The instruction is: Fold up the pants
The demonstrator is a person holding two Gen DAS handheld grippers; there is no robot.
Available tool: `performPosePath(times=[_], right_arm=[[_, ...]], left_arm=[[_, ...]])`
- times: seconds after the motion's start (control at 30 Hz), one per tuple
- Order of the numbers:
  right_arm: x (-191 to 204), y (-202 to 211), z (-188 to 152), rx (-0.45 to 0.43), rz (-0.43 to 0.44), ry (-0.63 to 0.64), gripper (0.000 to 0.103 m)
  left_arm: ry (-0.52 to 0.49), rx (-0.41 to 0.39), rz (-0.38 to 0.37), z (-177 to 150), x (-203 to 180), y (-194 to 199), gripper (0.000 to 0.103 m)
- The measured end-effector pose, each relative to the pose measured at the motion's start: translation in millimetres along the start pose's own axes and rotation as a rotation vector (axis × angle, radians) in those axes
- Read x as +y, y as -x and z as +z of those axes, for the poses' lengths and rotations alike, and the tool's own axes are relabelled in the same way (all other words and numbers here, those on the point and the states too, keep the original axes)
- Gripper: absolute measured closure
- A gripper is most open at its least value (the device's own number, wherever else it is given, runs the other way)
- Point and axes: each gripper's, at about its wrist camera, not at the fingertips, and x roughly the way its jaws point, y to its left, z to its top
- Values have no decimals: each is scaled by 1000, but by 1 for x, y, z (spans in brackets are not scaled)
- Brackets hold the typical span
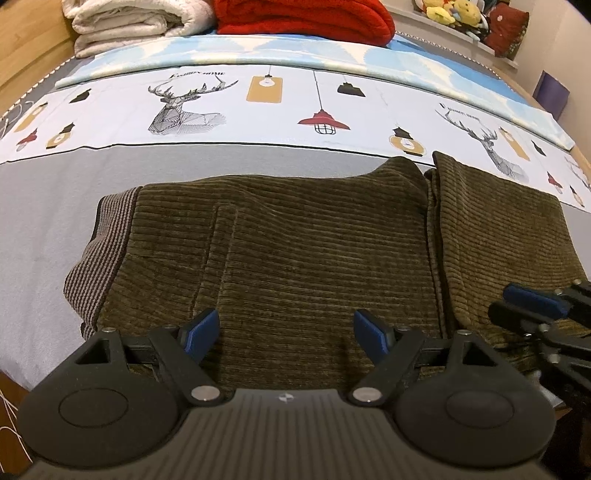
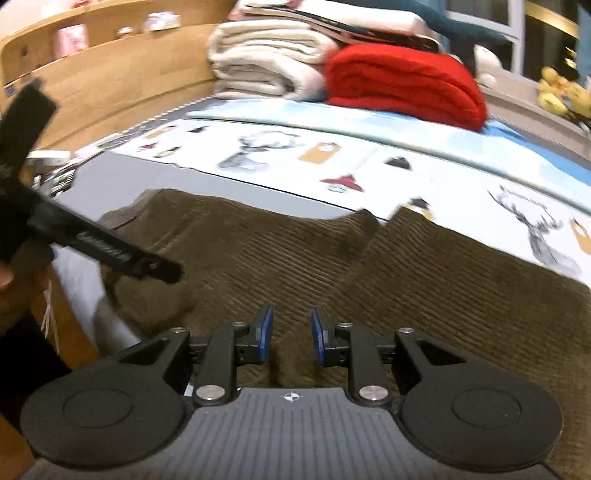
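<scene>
Olive-brown corduroy pants (image 1: 314,251) lie flat on the bed, waistband with a striped grey band (image 1: 107,251) at the left, legs running off to the right. My left gripper (image 1: 286,330) is open, low over the near edge of the seat part, holding nothing. My right gripper (image 2: 291,332) is partly open over the near edge of the pants (image 2: 369,266), with a small gap between its blue pads and nothing between them. It also shows at the right edge of the left wrist view (image 1: 532,306). The left gripper's body shows at the left of the right wrist view (image 2: 92,243).
The bed has a grey sheet (image 1: 44,221) and a white printed cover (image 1: 258,110) behind the pants. Folded cream (image 1: 129,26) and red (image 1: 303,18) blankets lie at the back. A wooden headboard (image 2: 110,81) is at the left, plush toys (image 1: 454,13) at the far right.
</scene>
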Motion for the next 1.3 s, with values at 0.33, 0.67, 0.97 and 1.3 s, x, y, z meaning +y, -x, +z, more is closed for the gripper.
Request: performPosePath(times=[0.33,0.67,0.97,1.3], right_arm=[[-2,-5,-15,158,40,55,79],[-93,69,-46,-1,-338,-126,62],[-156,84,-97,150,-458,-297,62],[-165,78,-95,195,-511,-308,76]], left_arm=[[-22,1,-45,4,-18,-4,20],[59,98,-316,14,-72,-26,21],[-55,212,-326,0,-119,-57,59],[-143,214,-359,-15,-114,-46,72]])
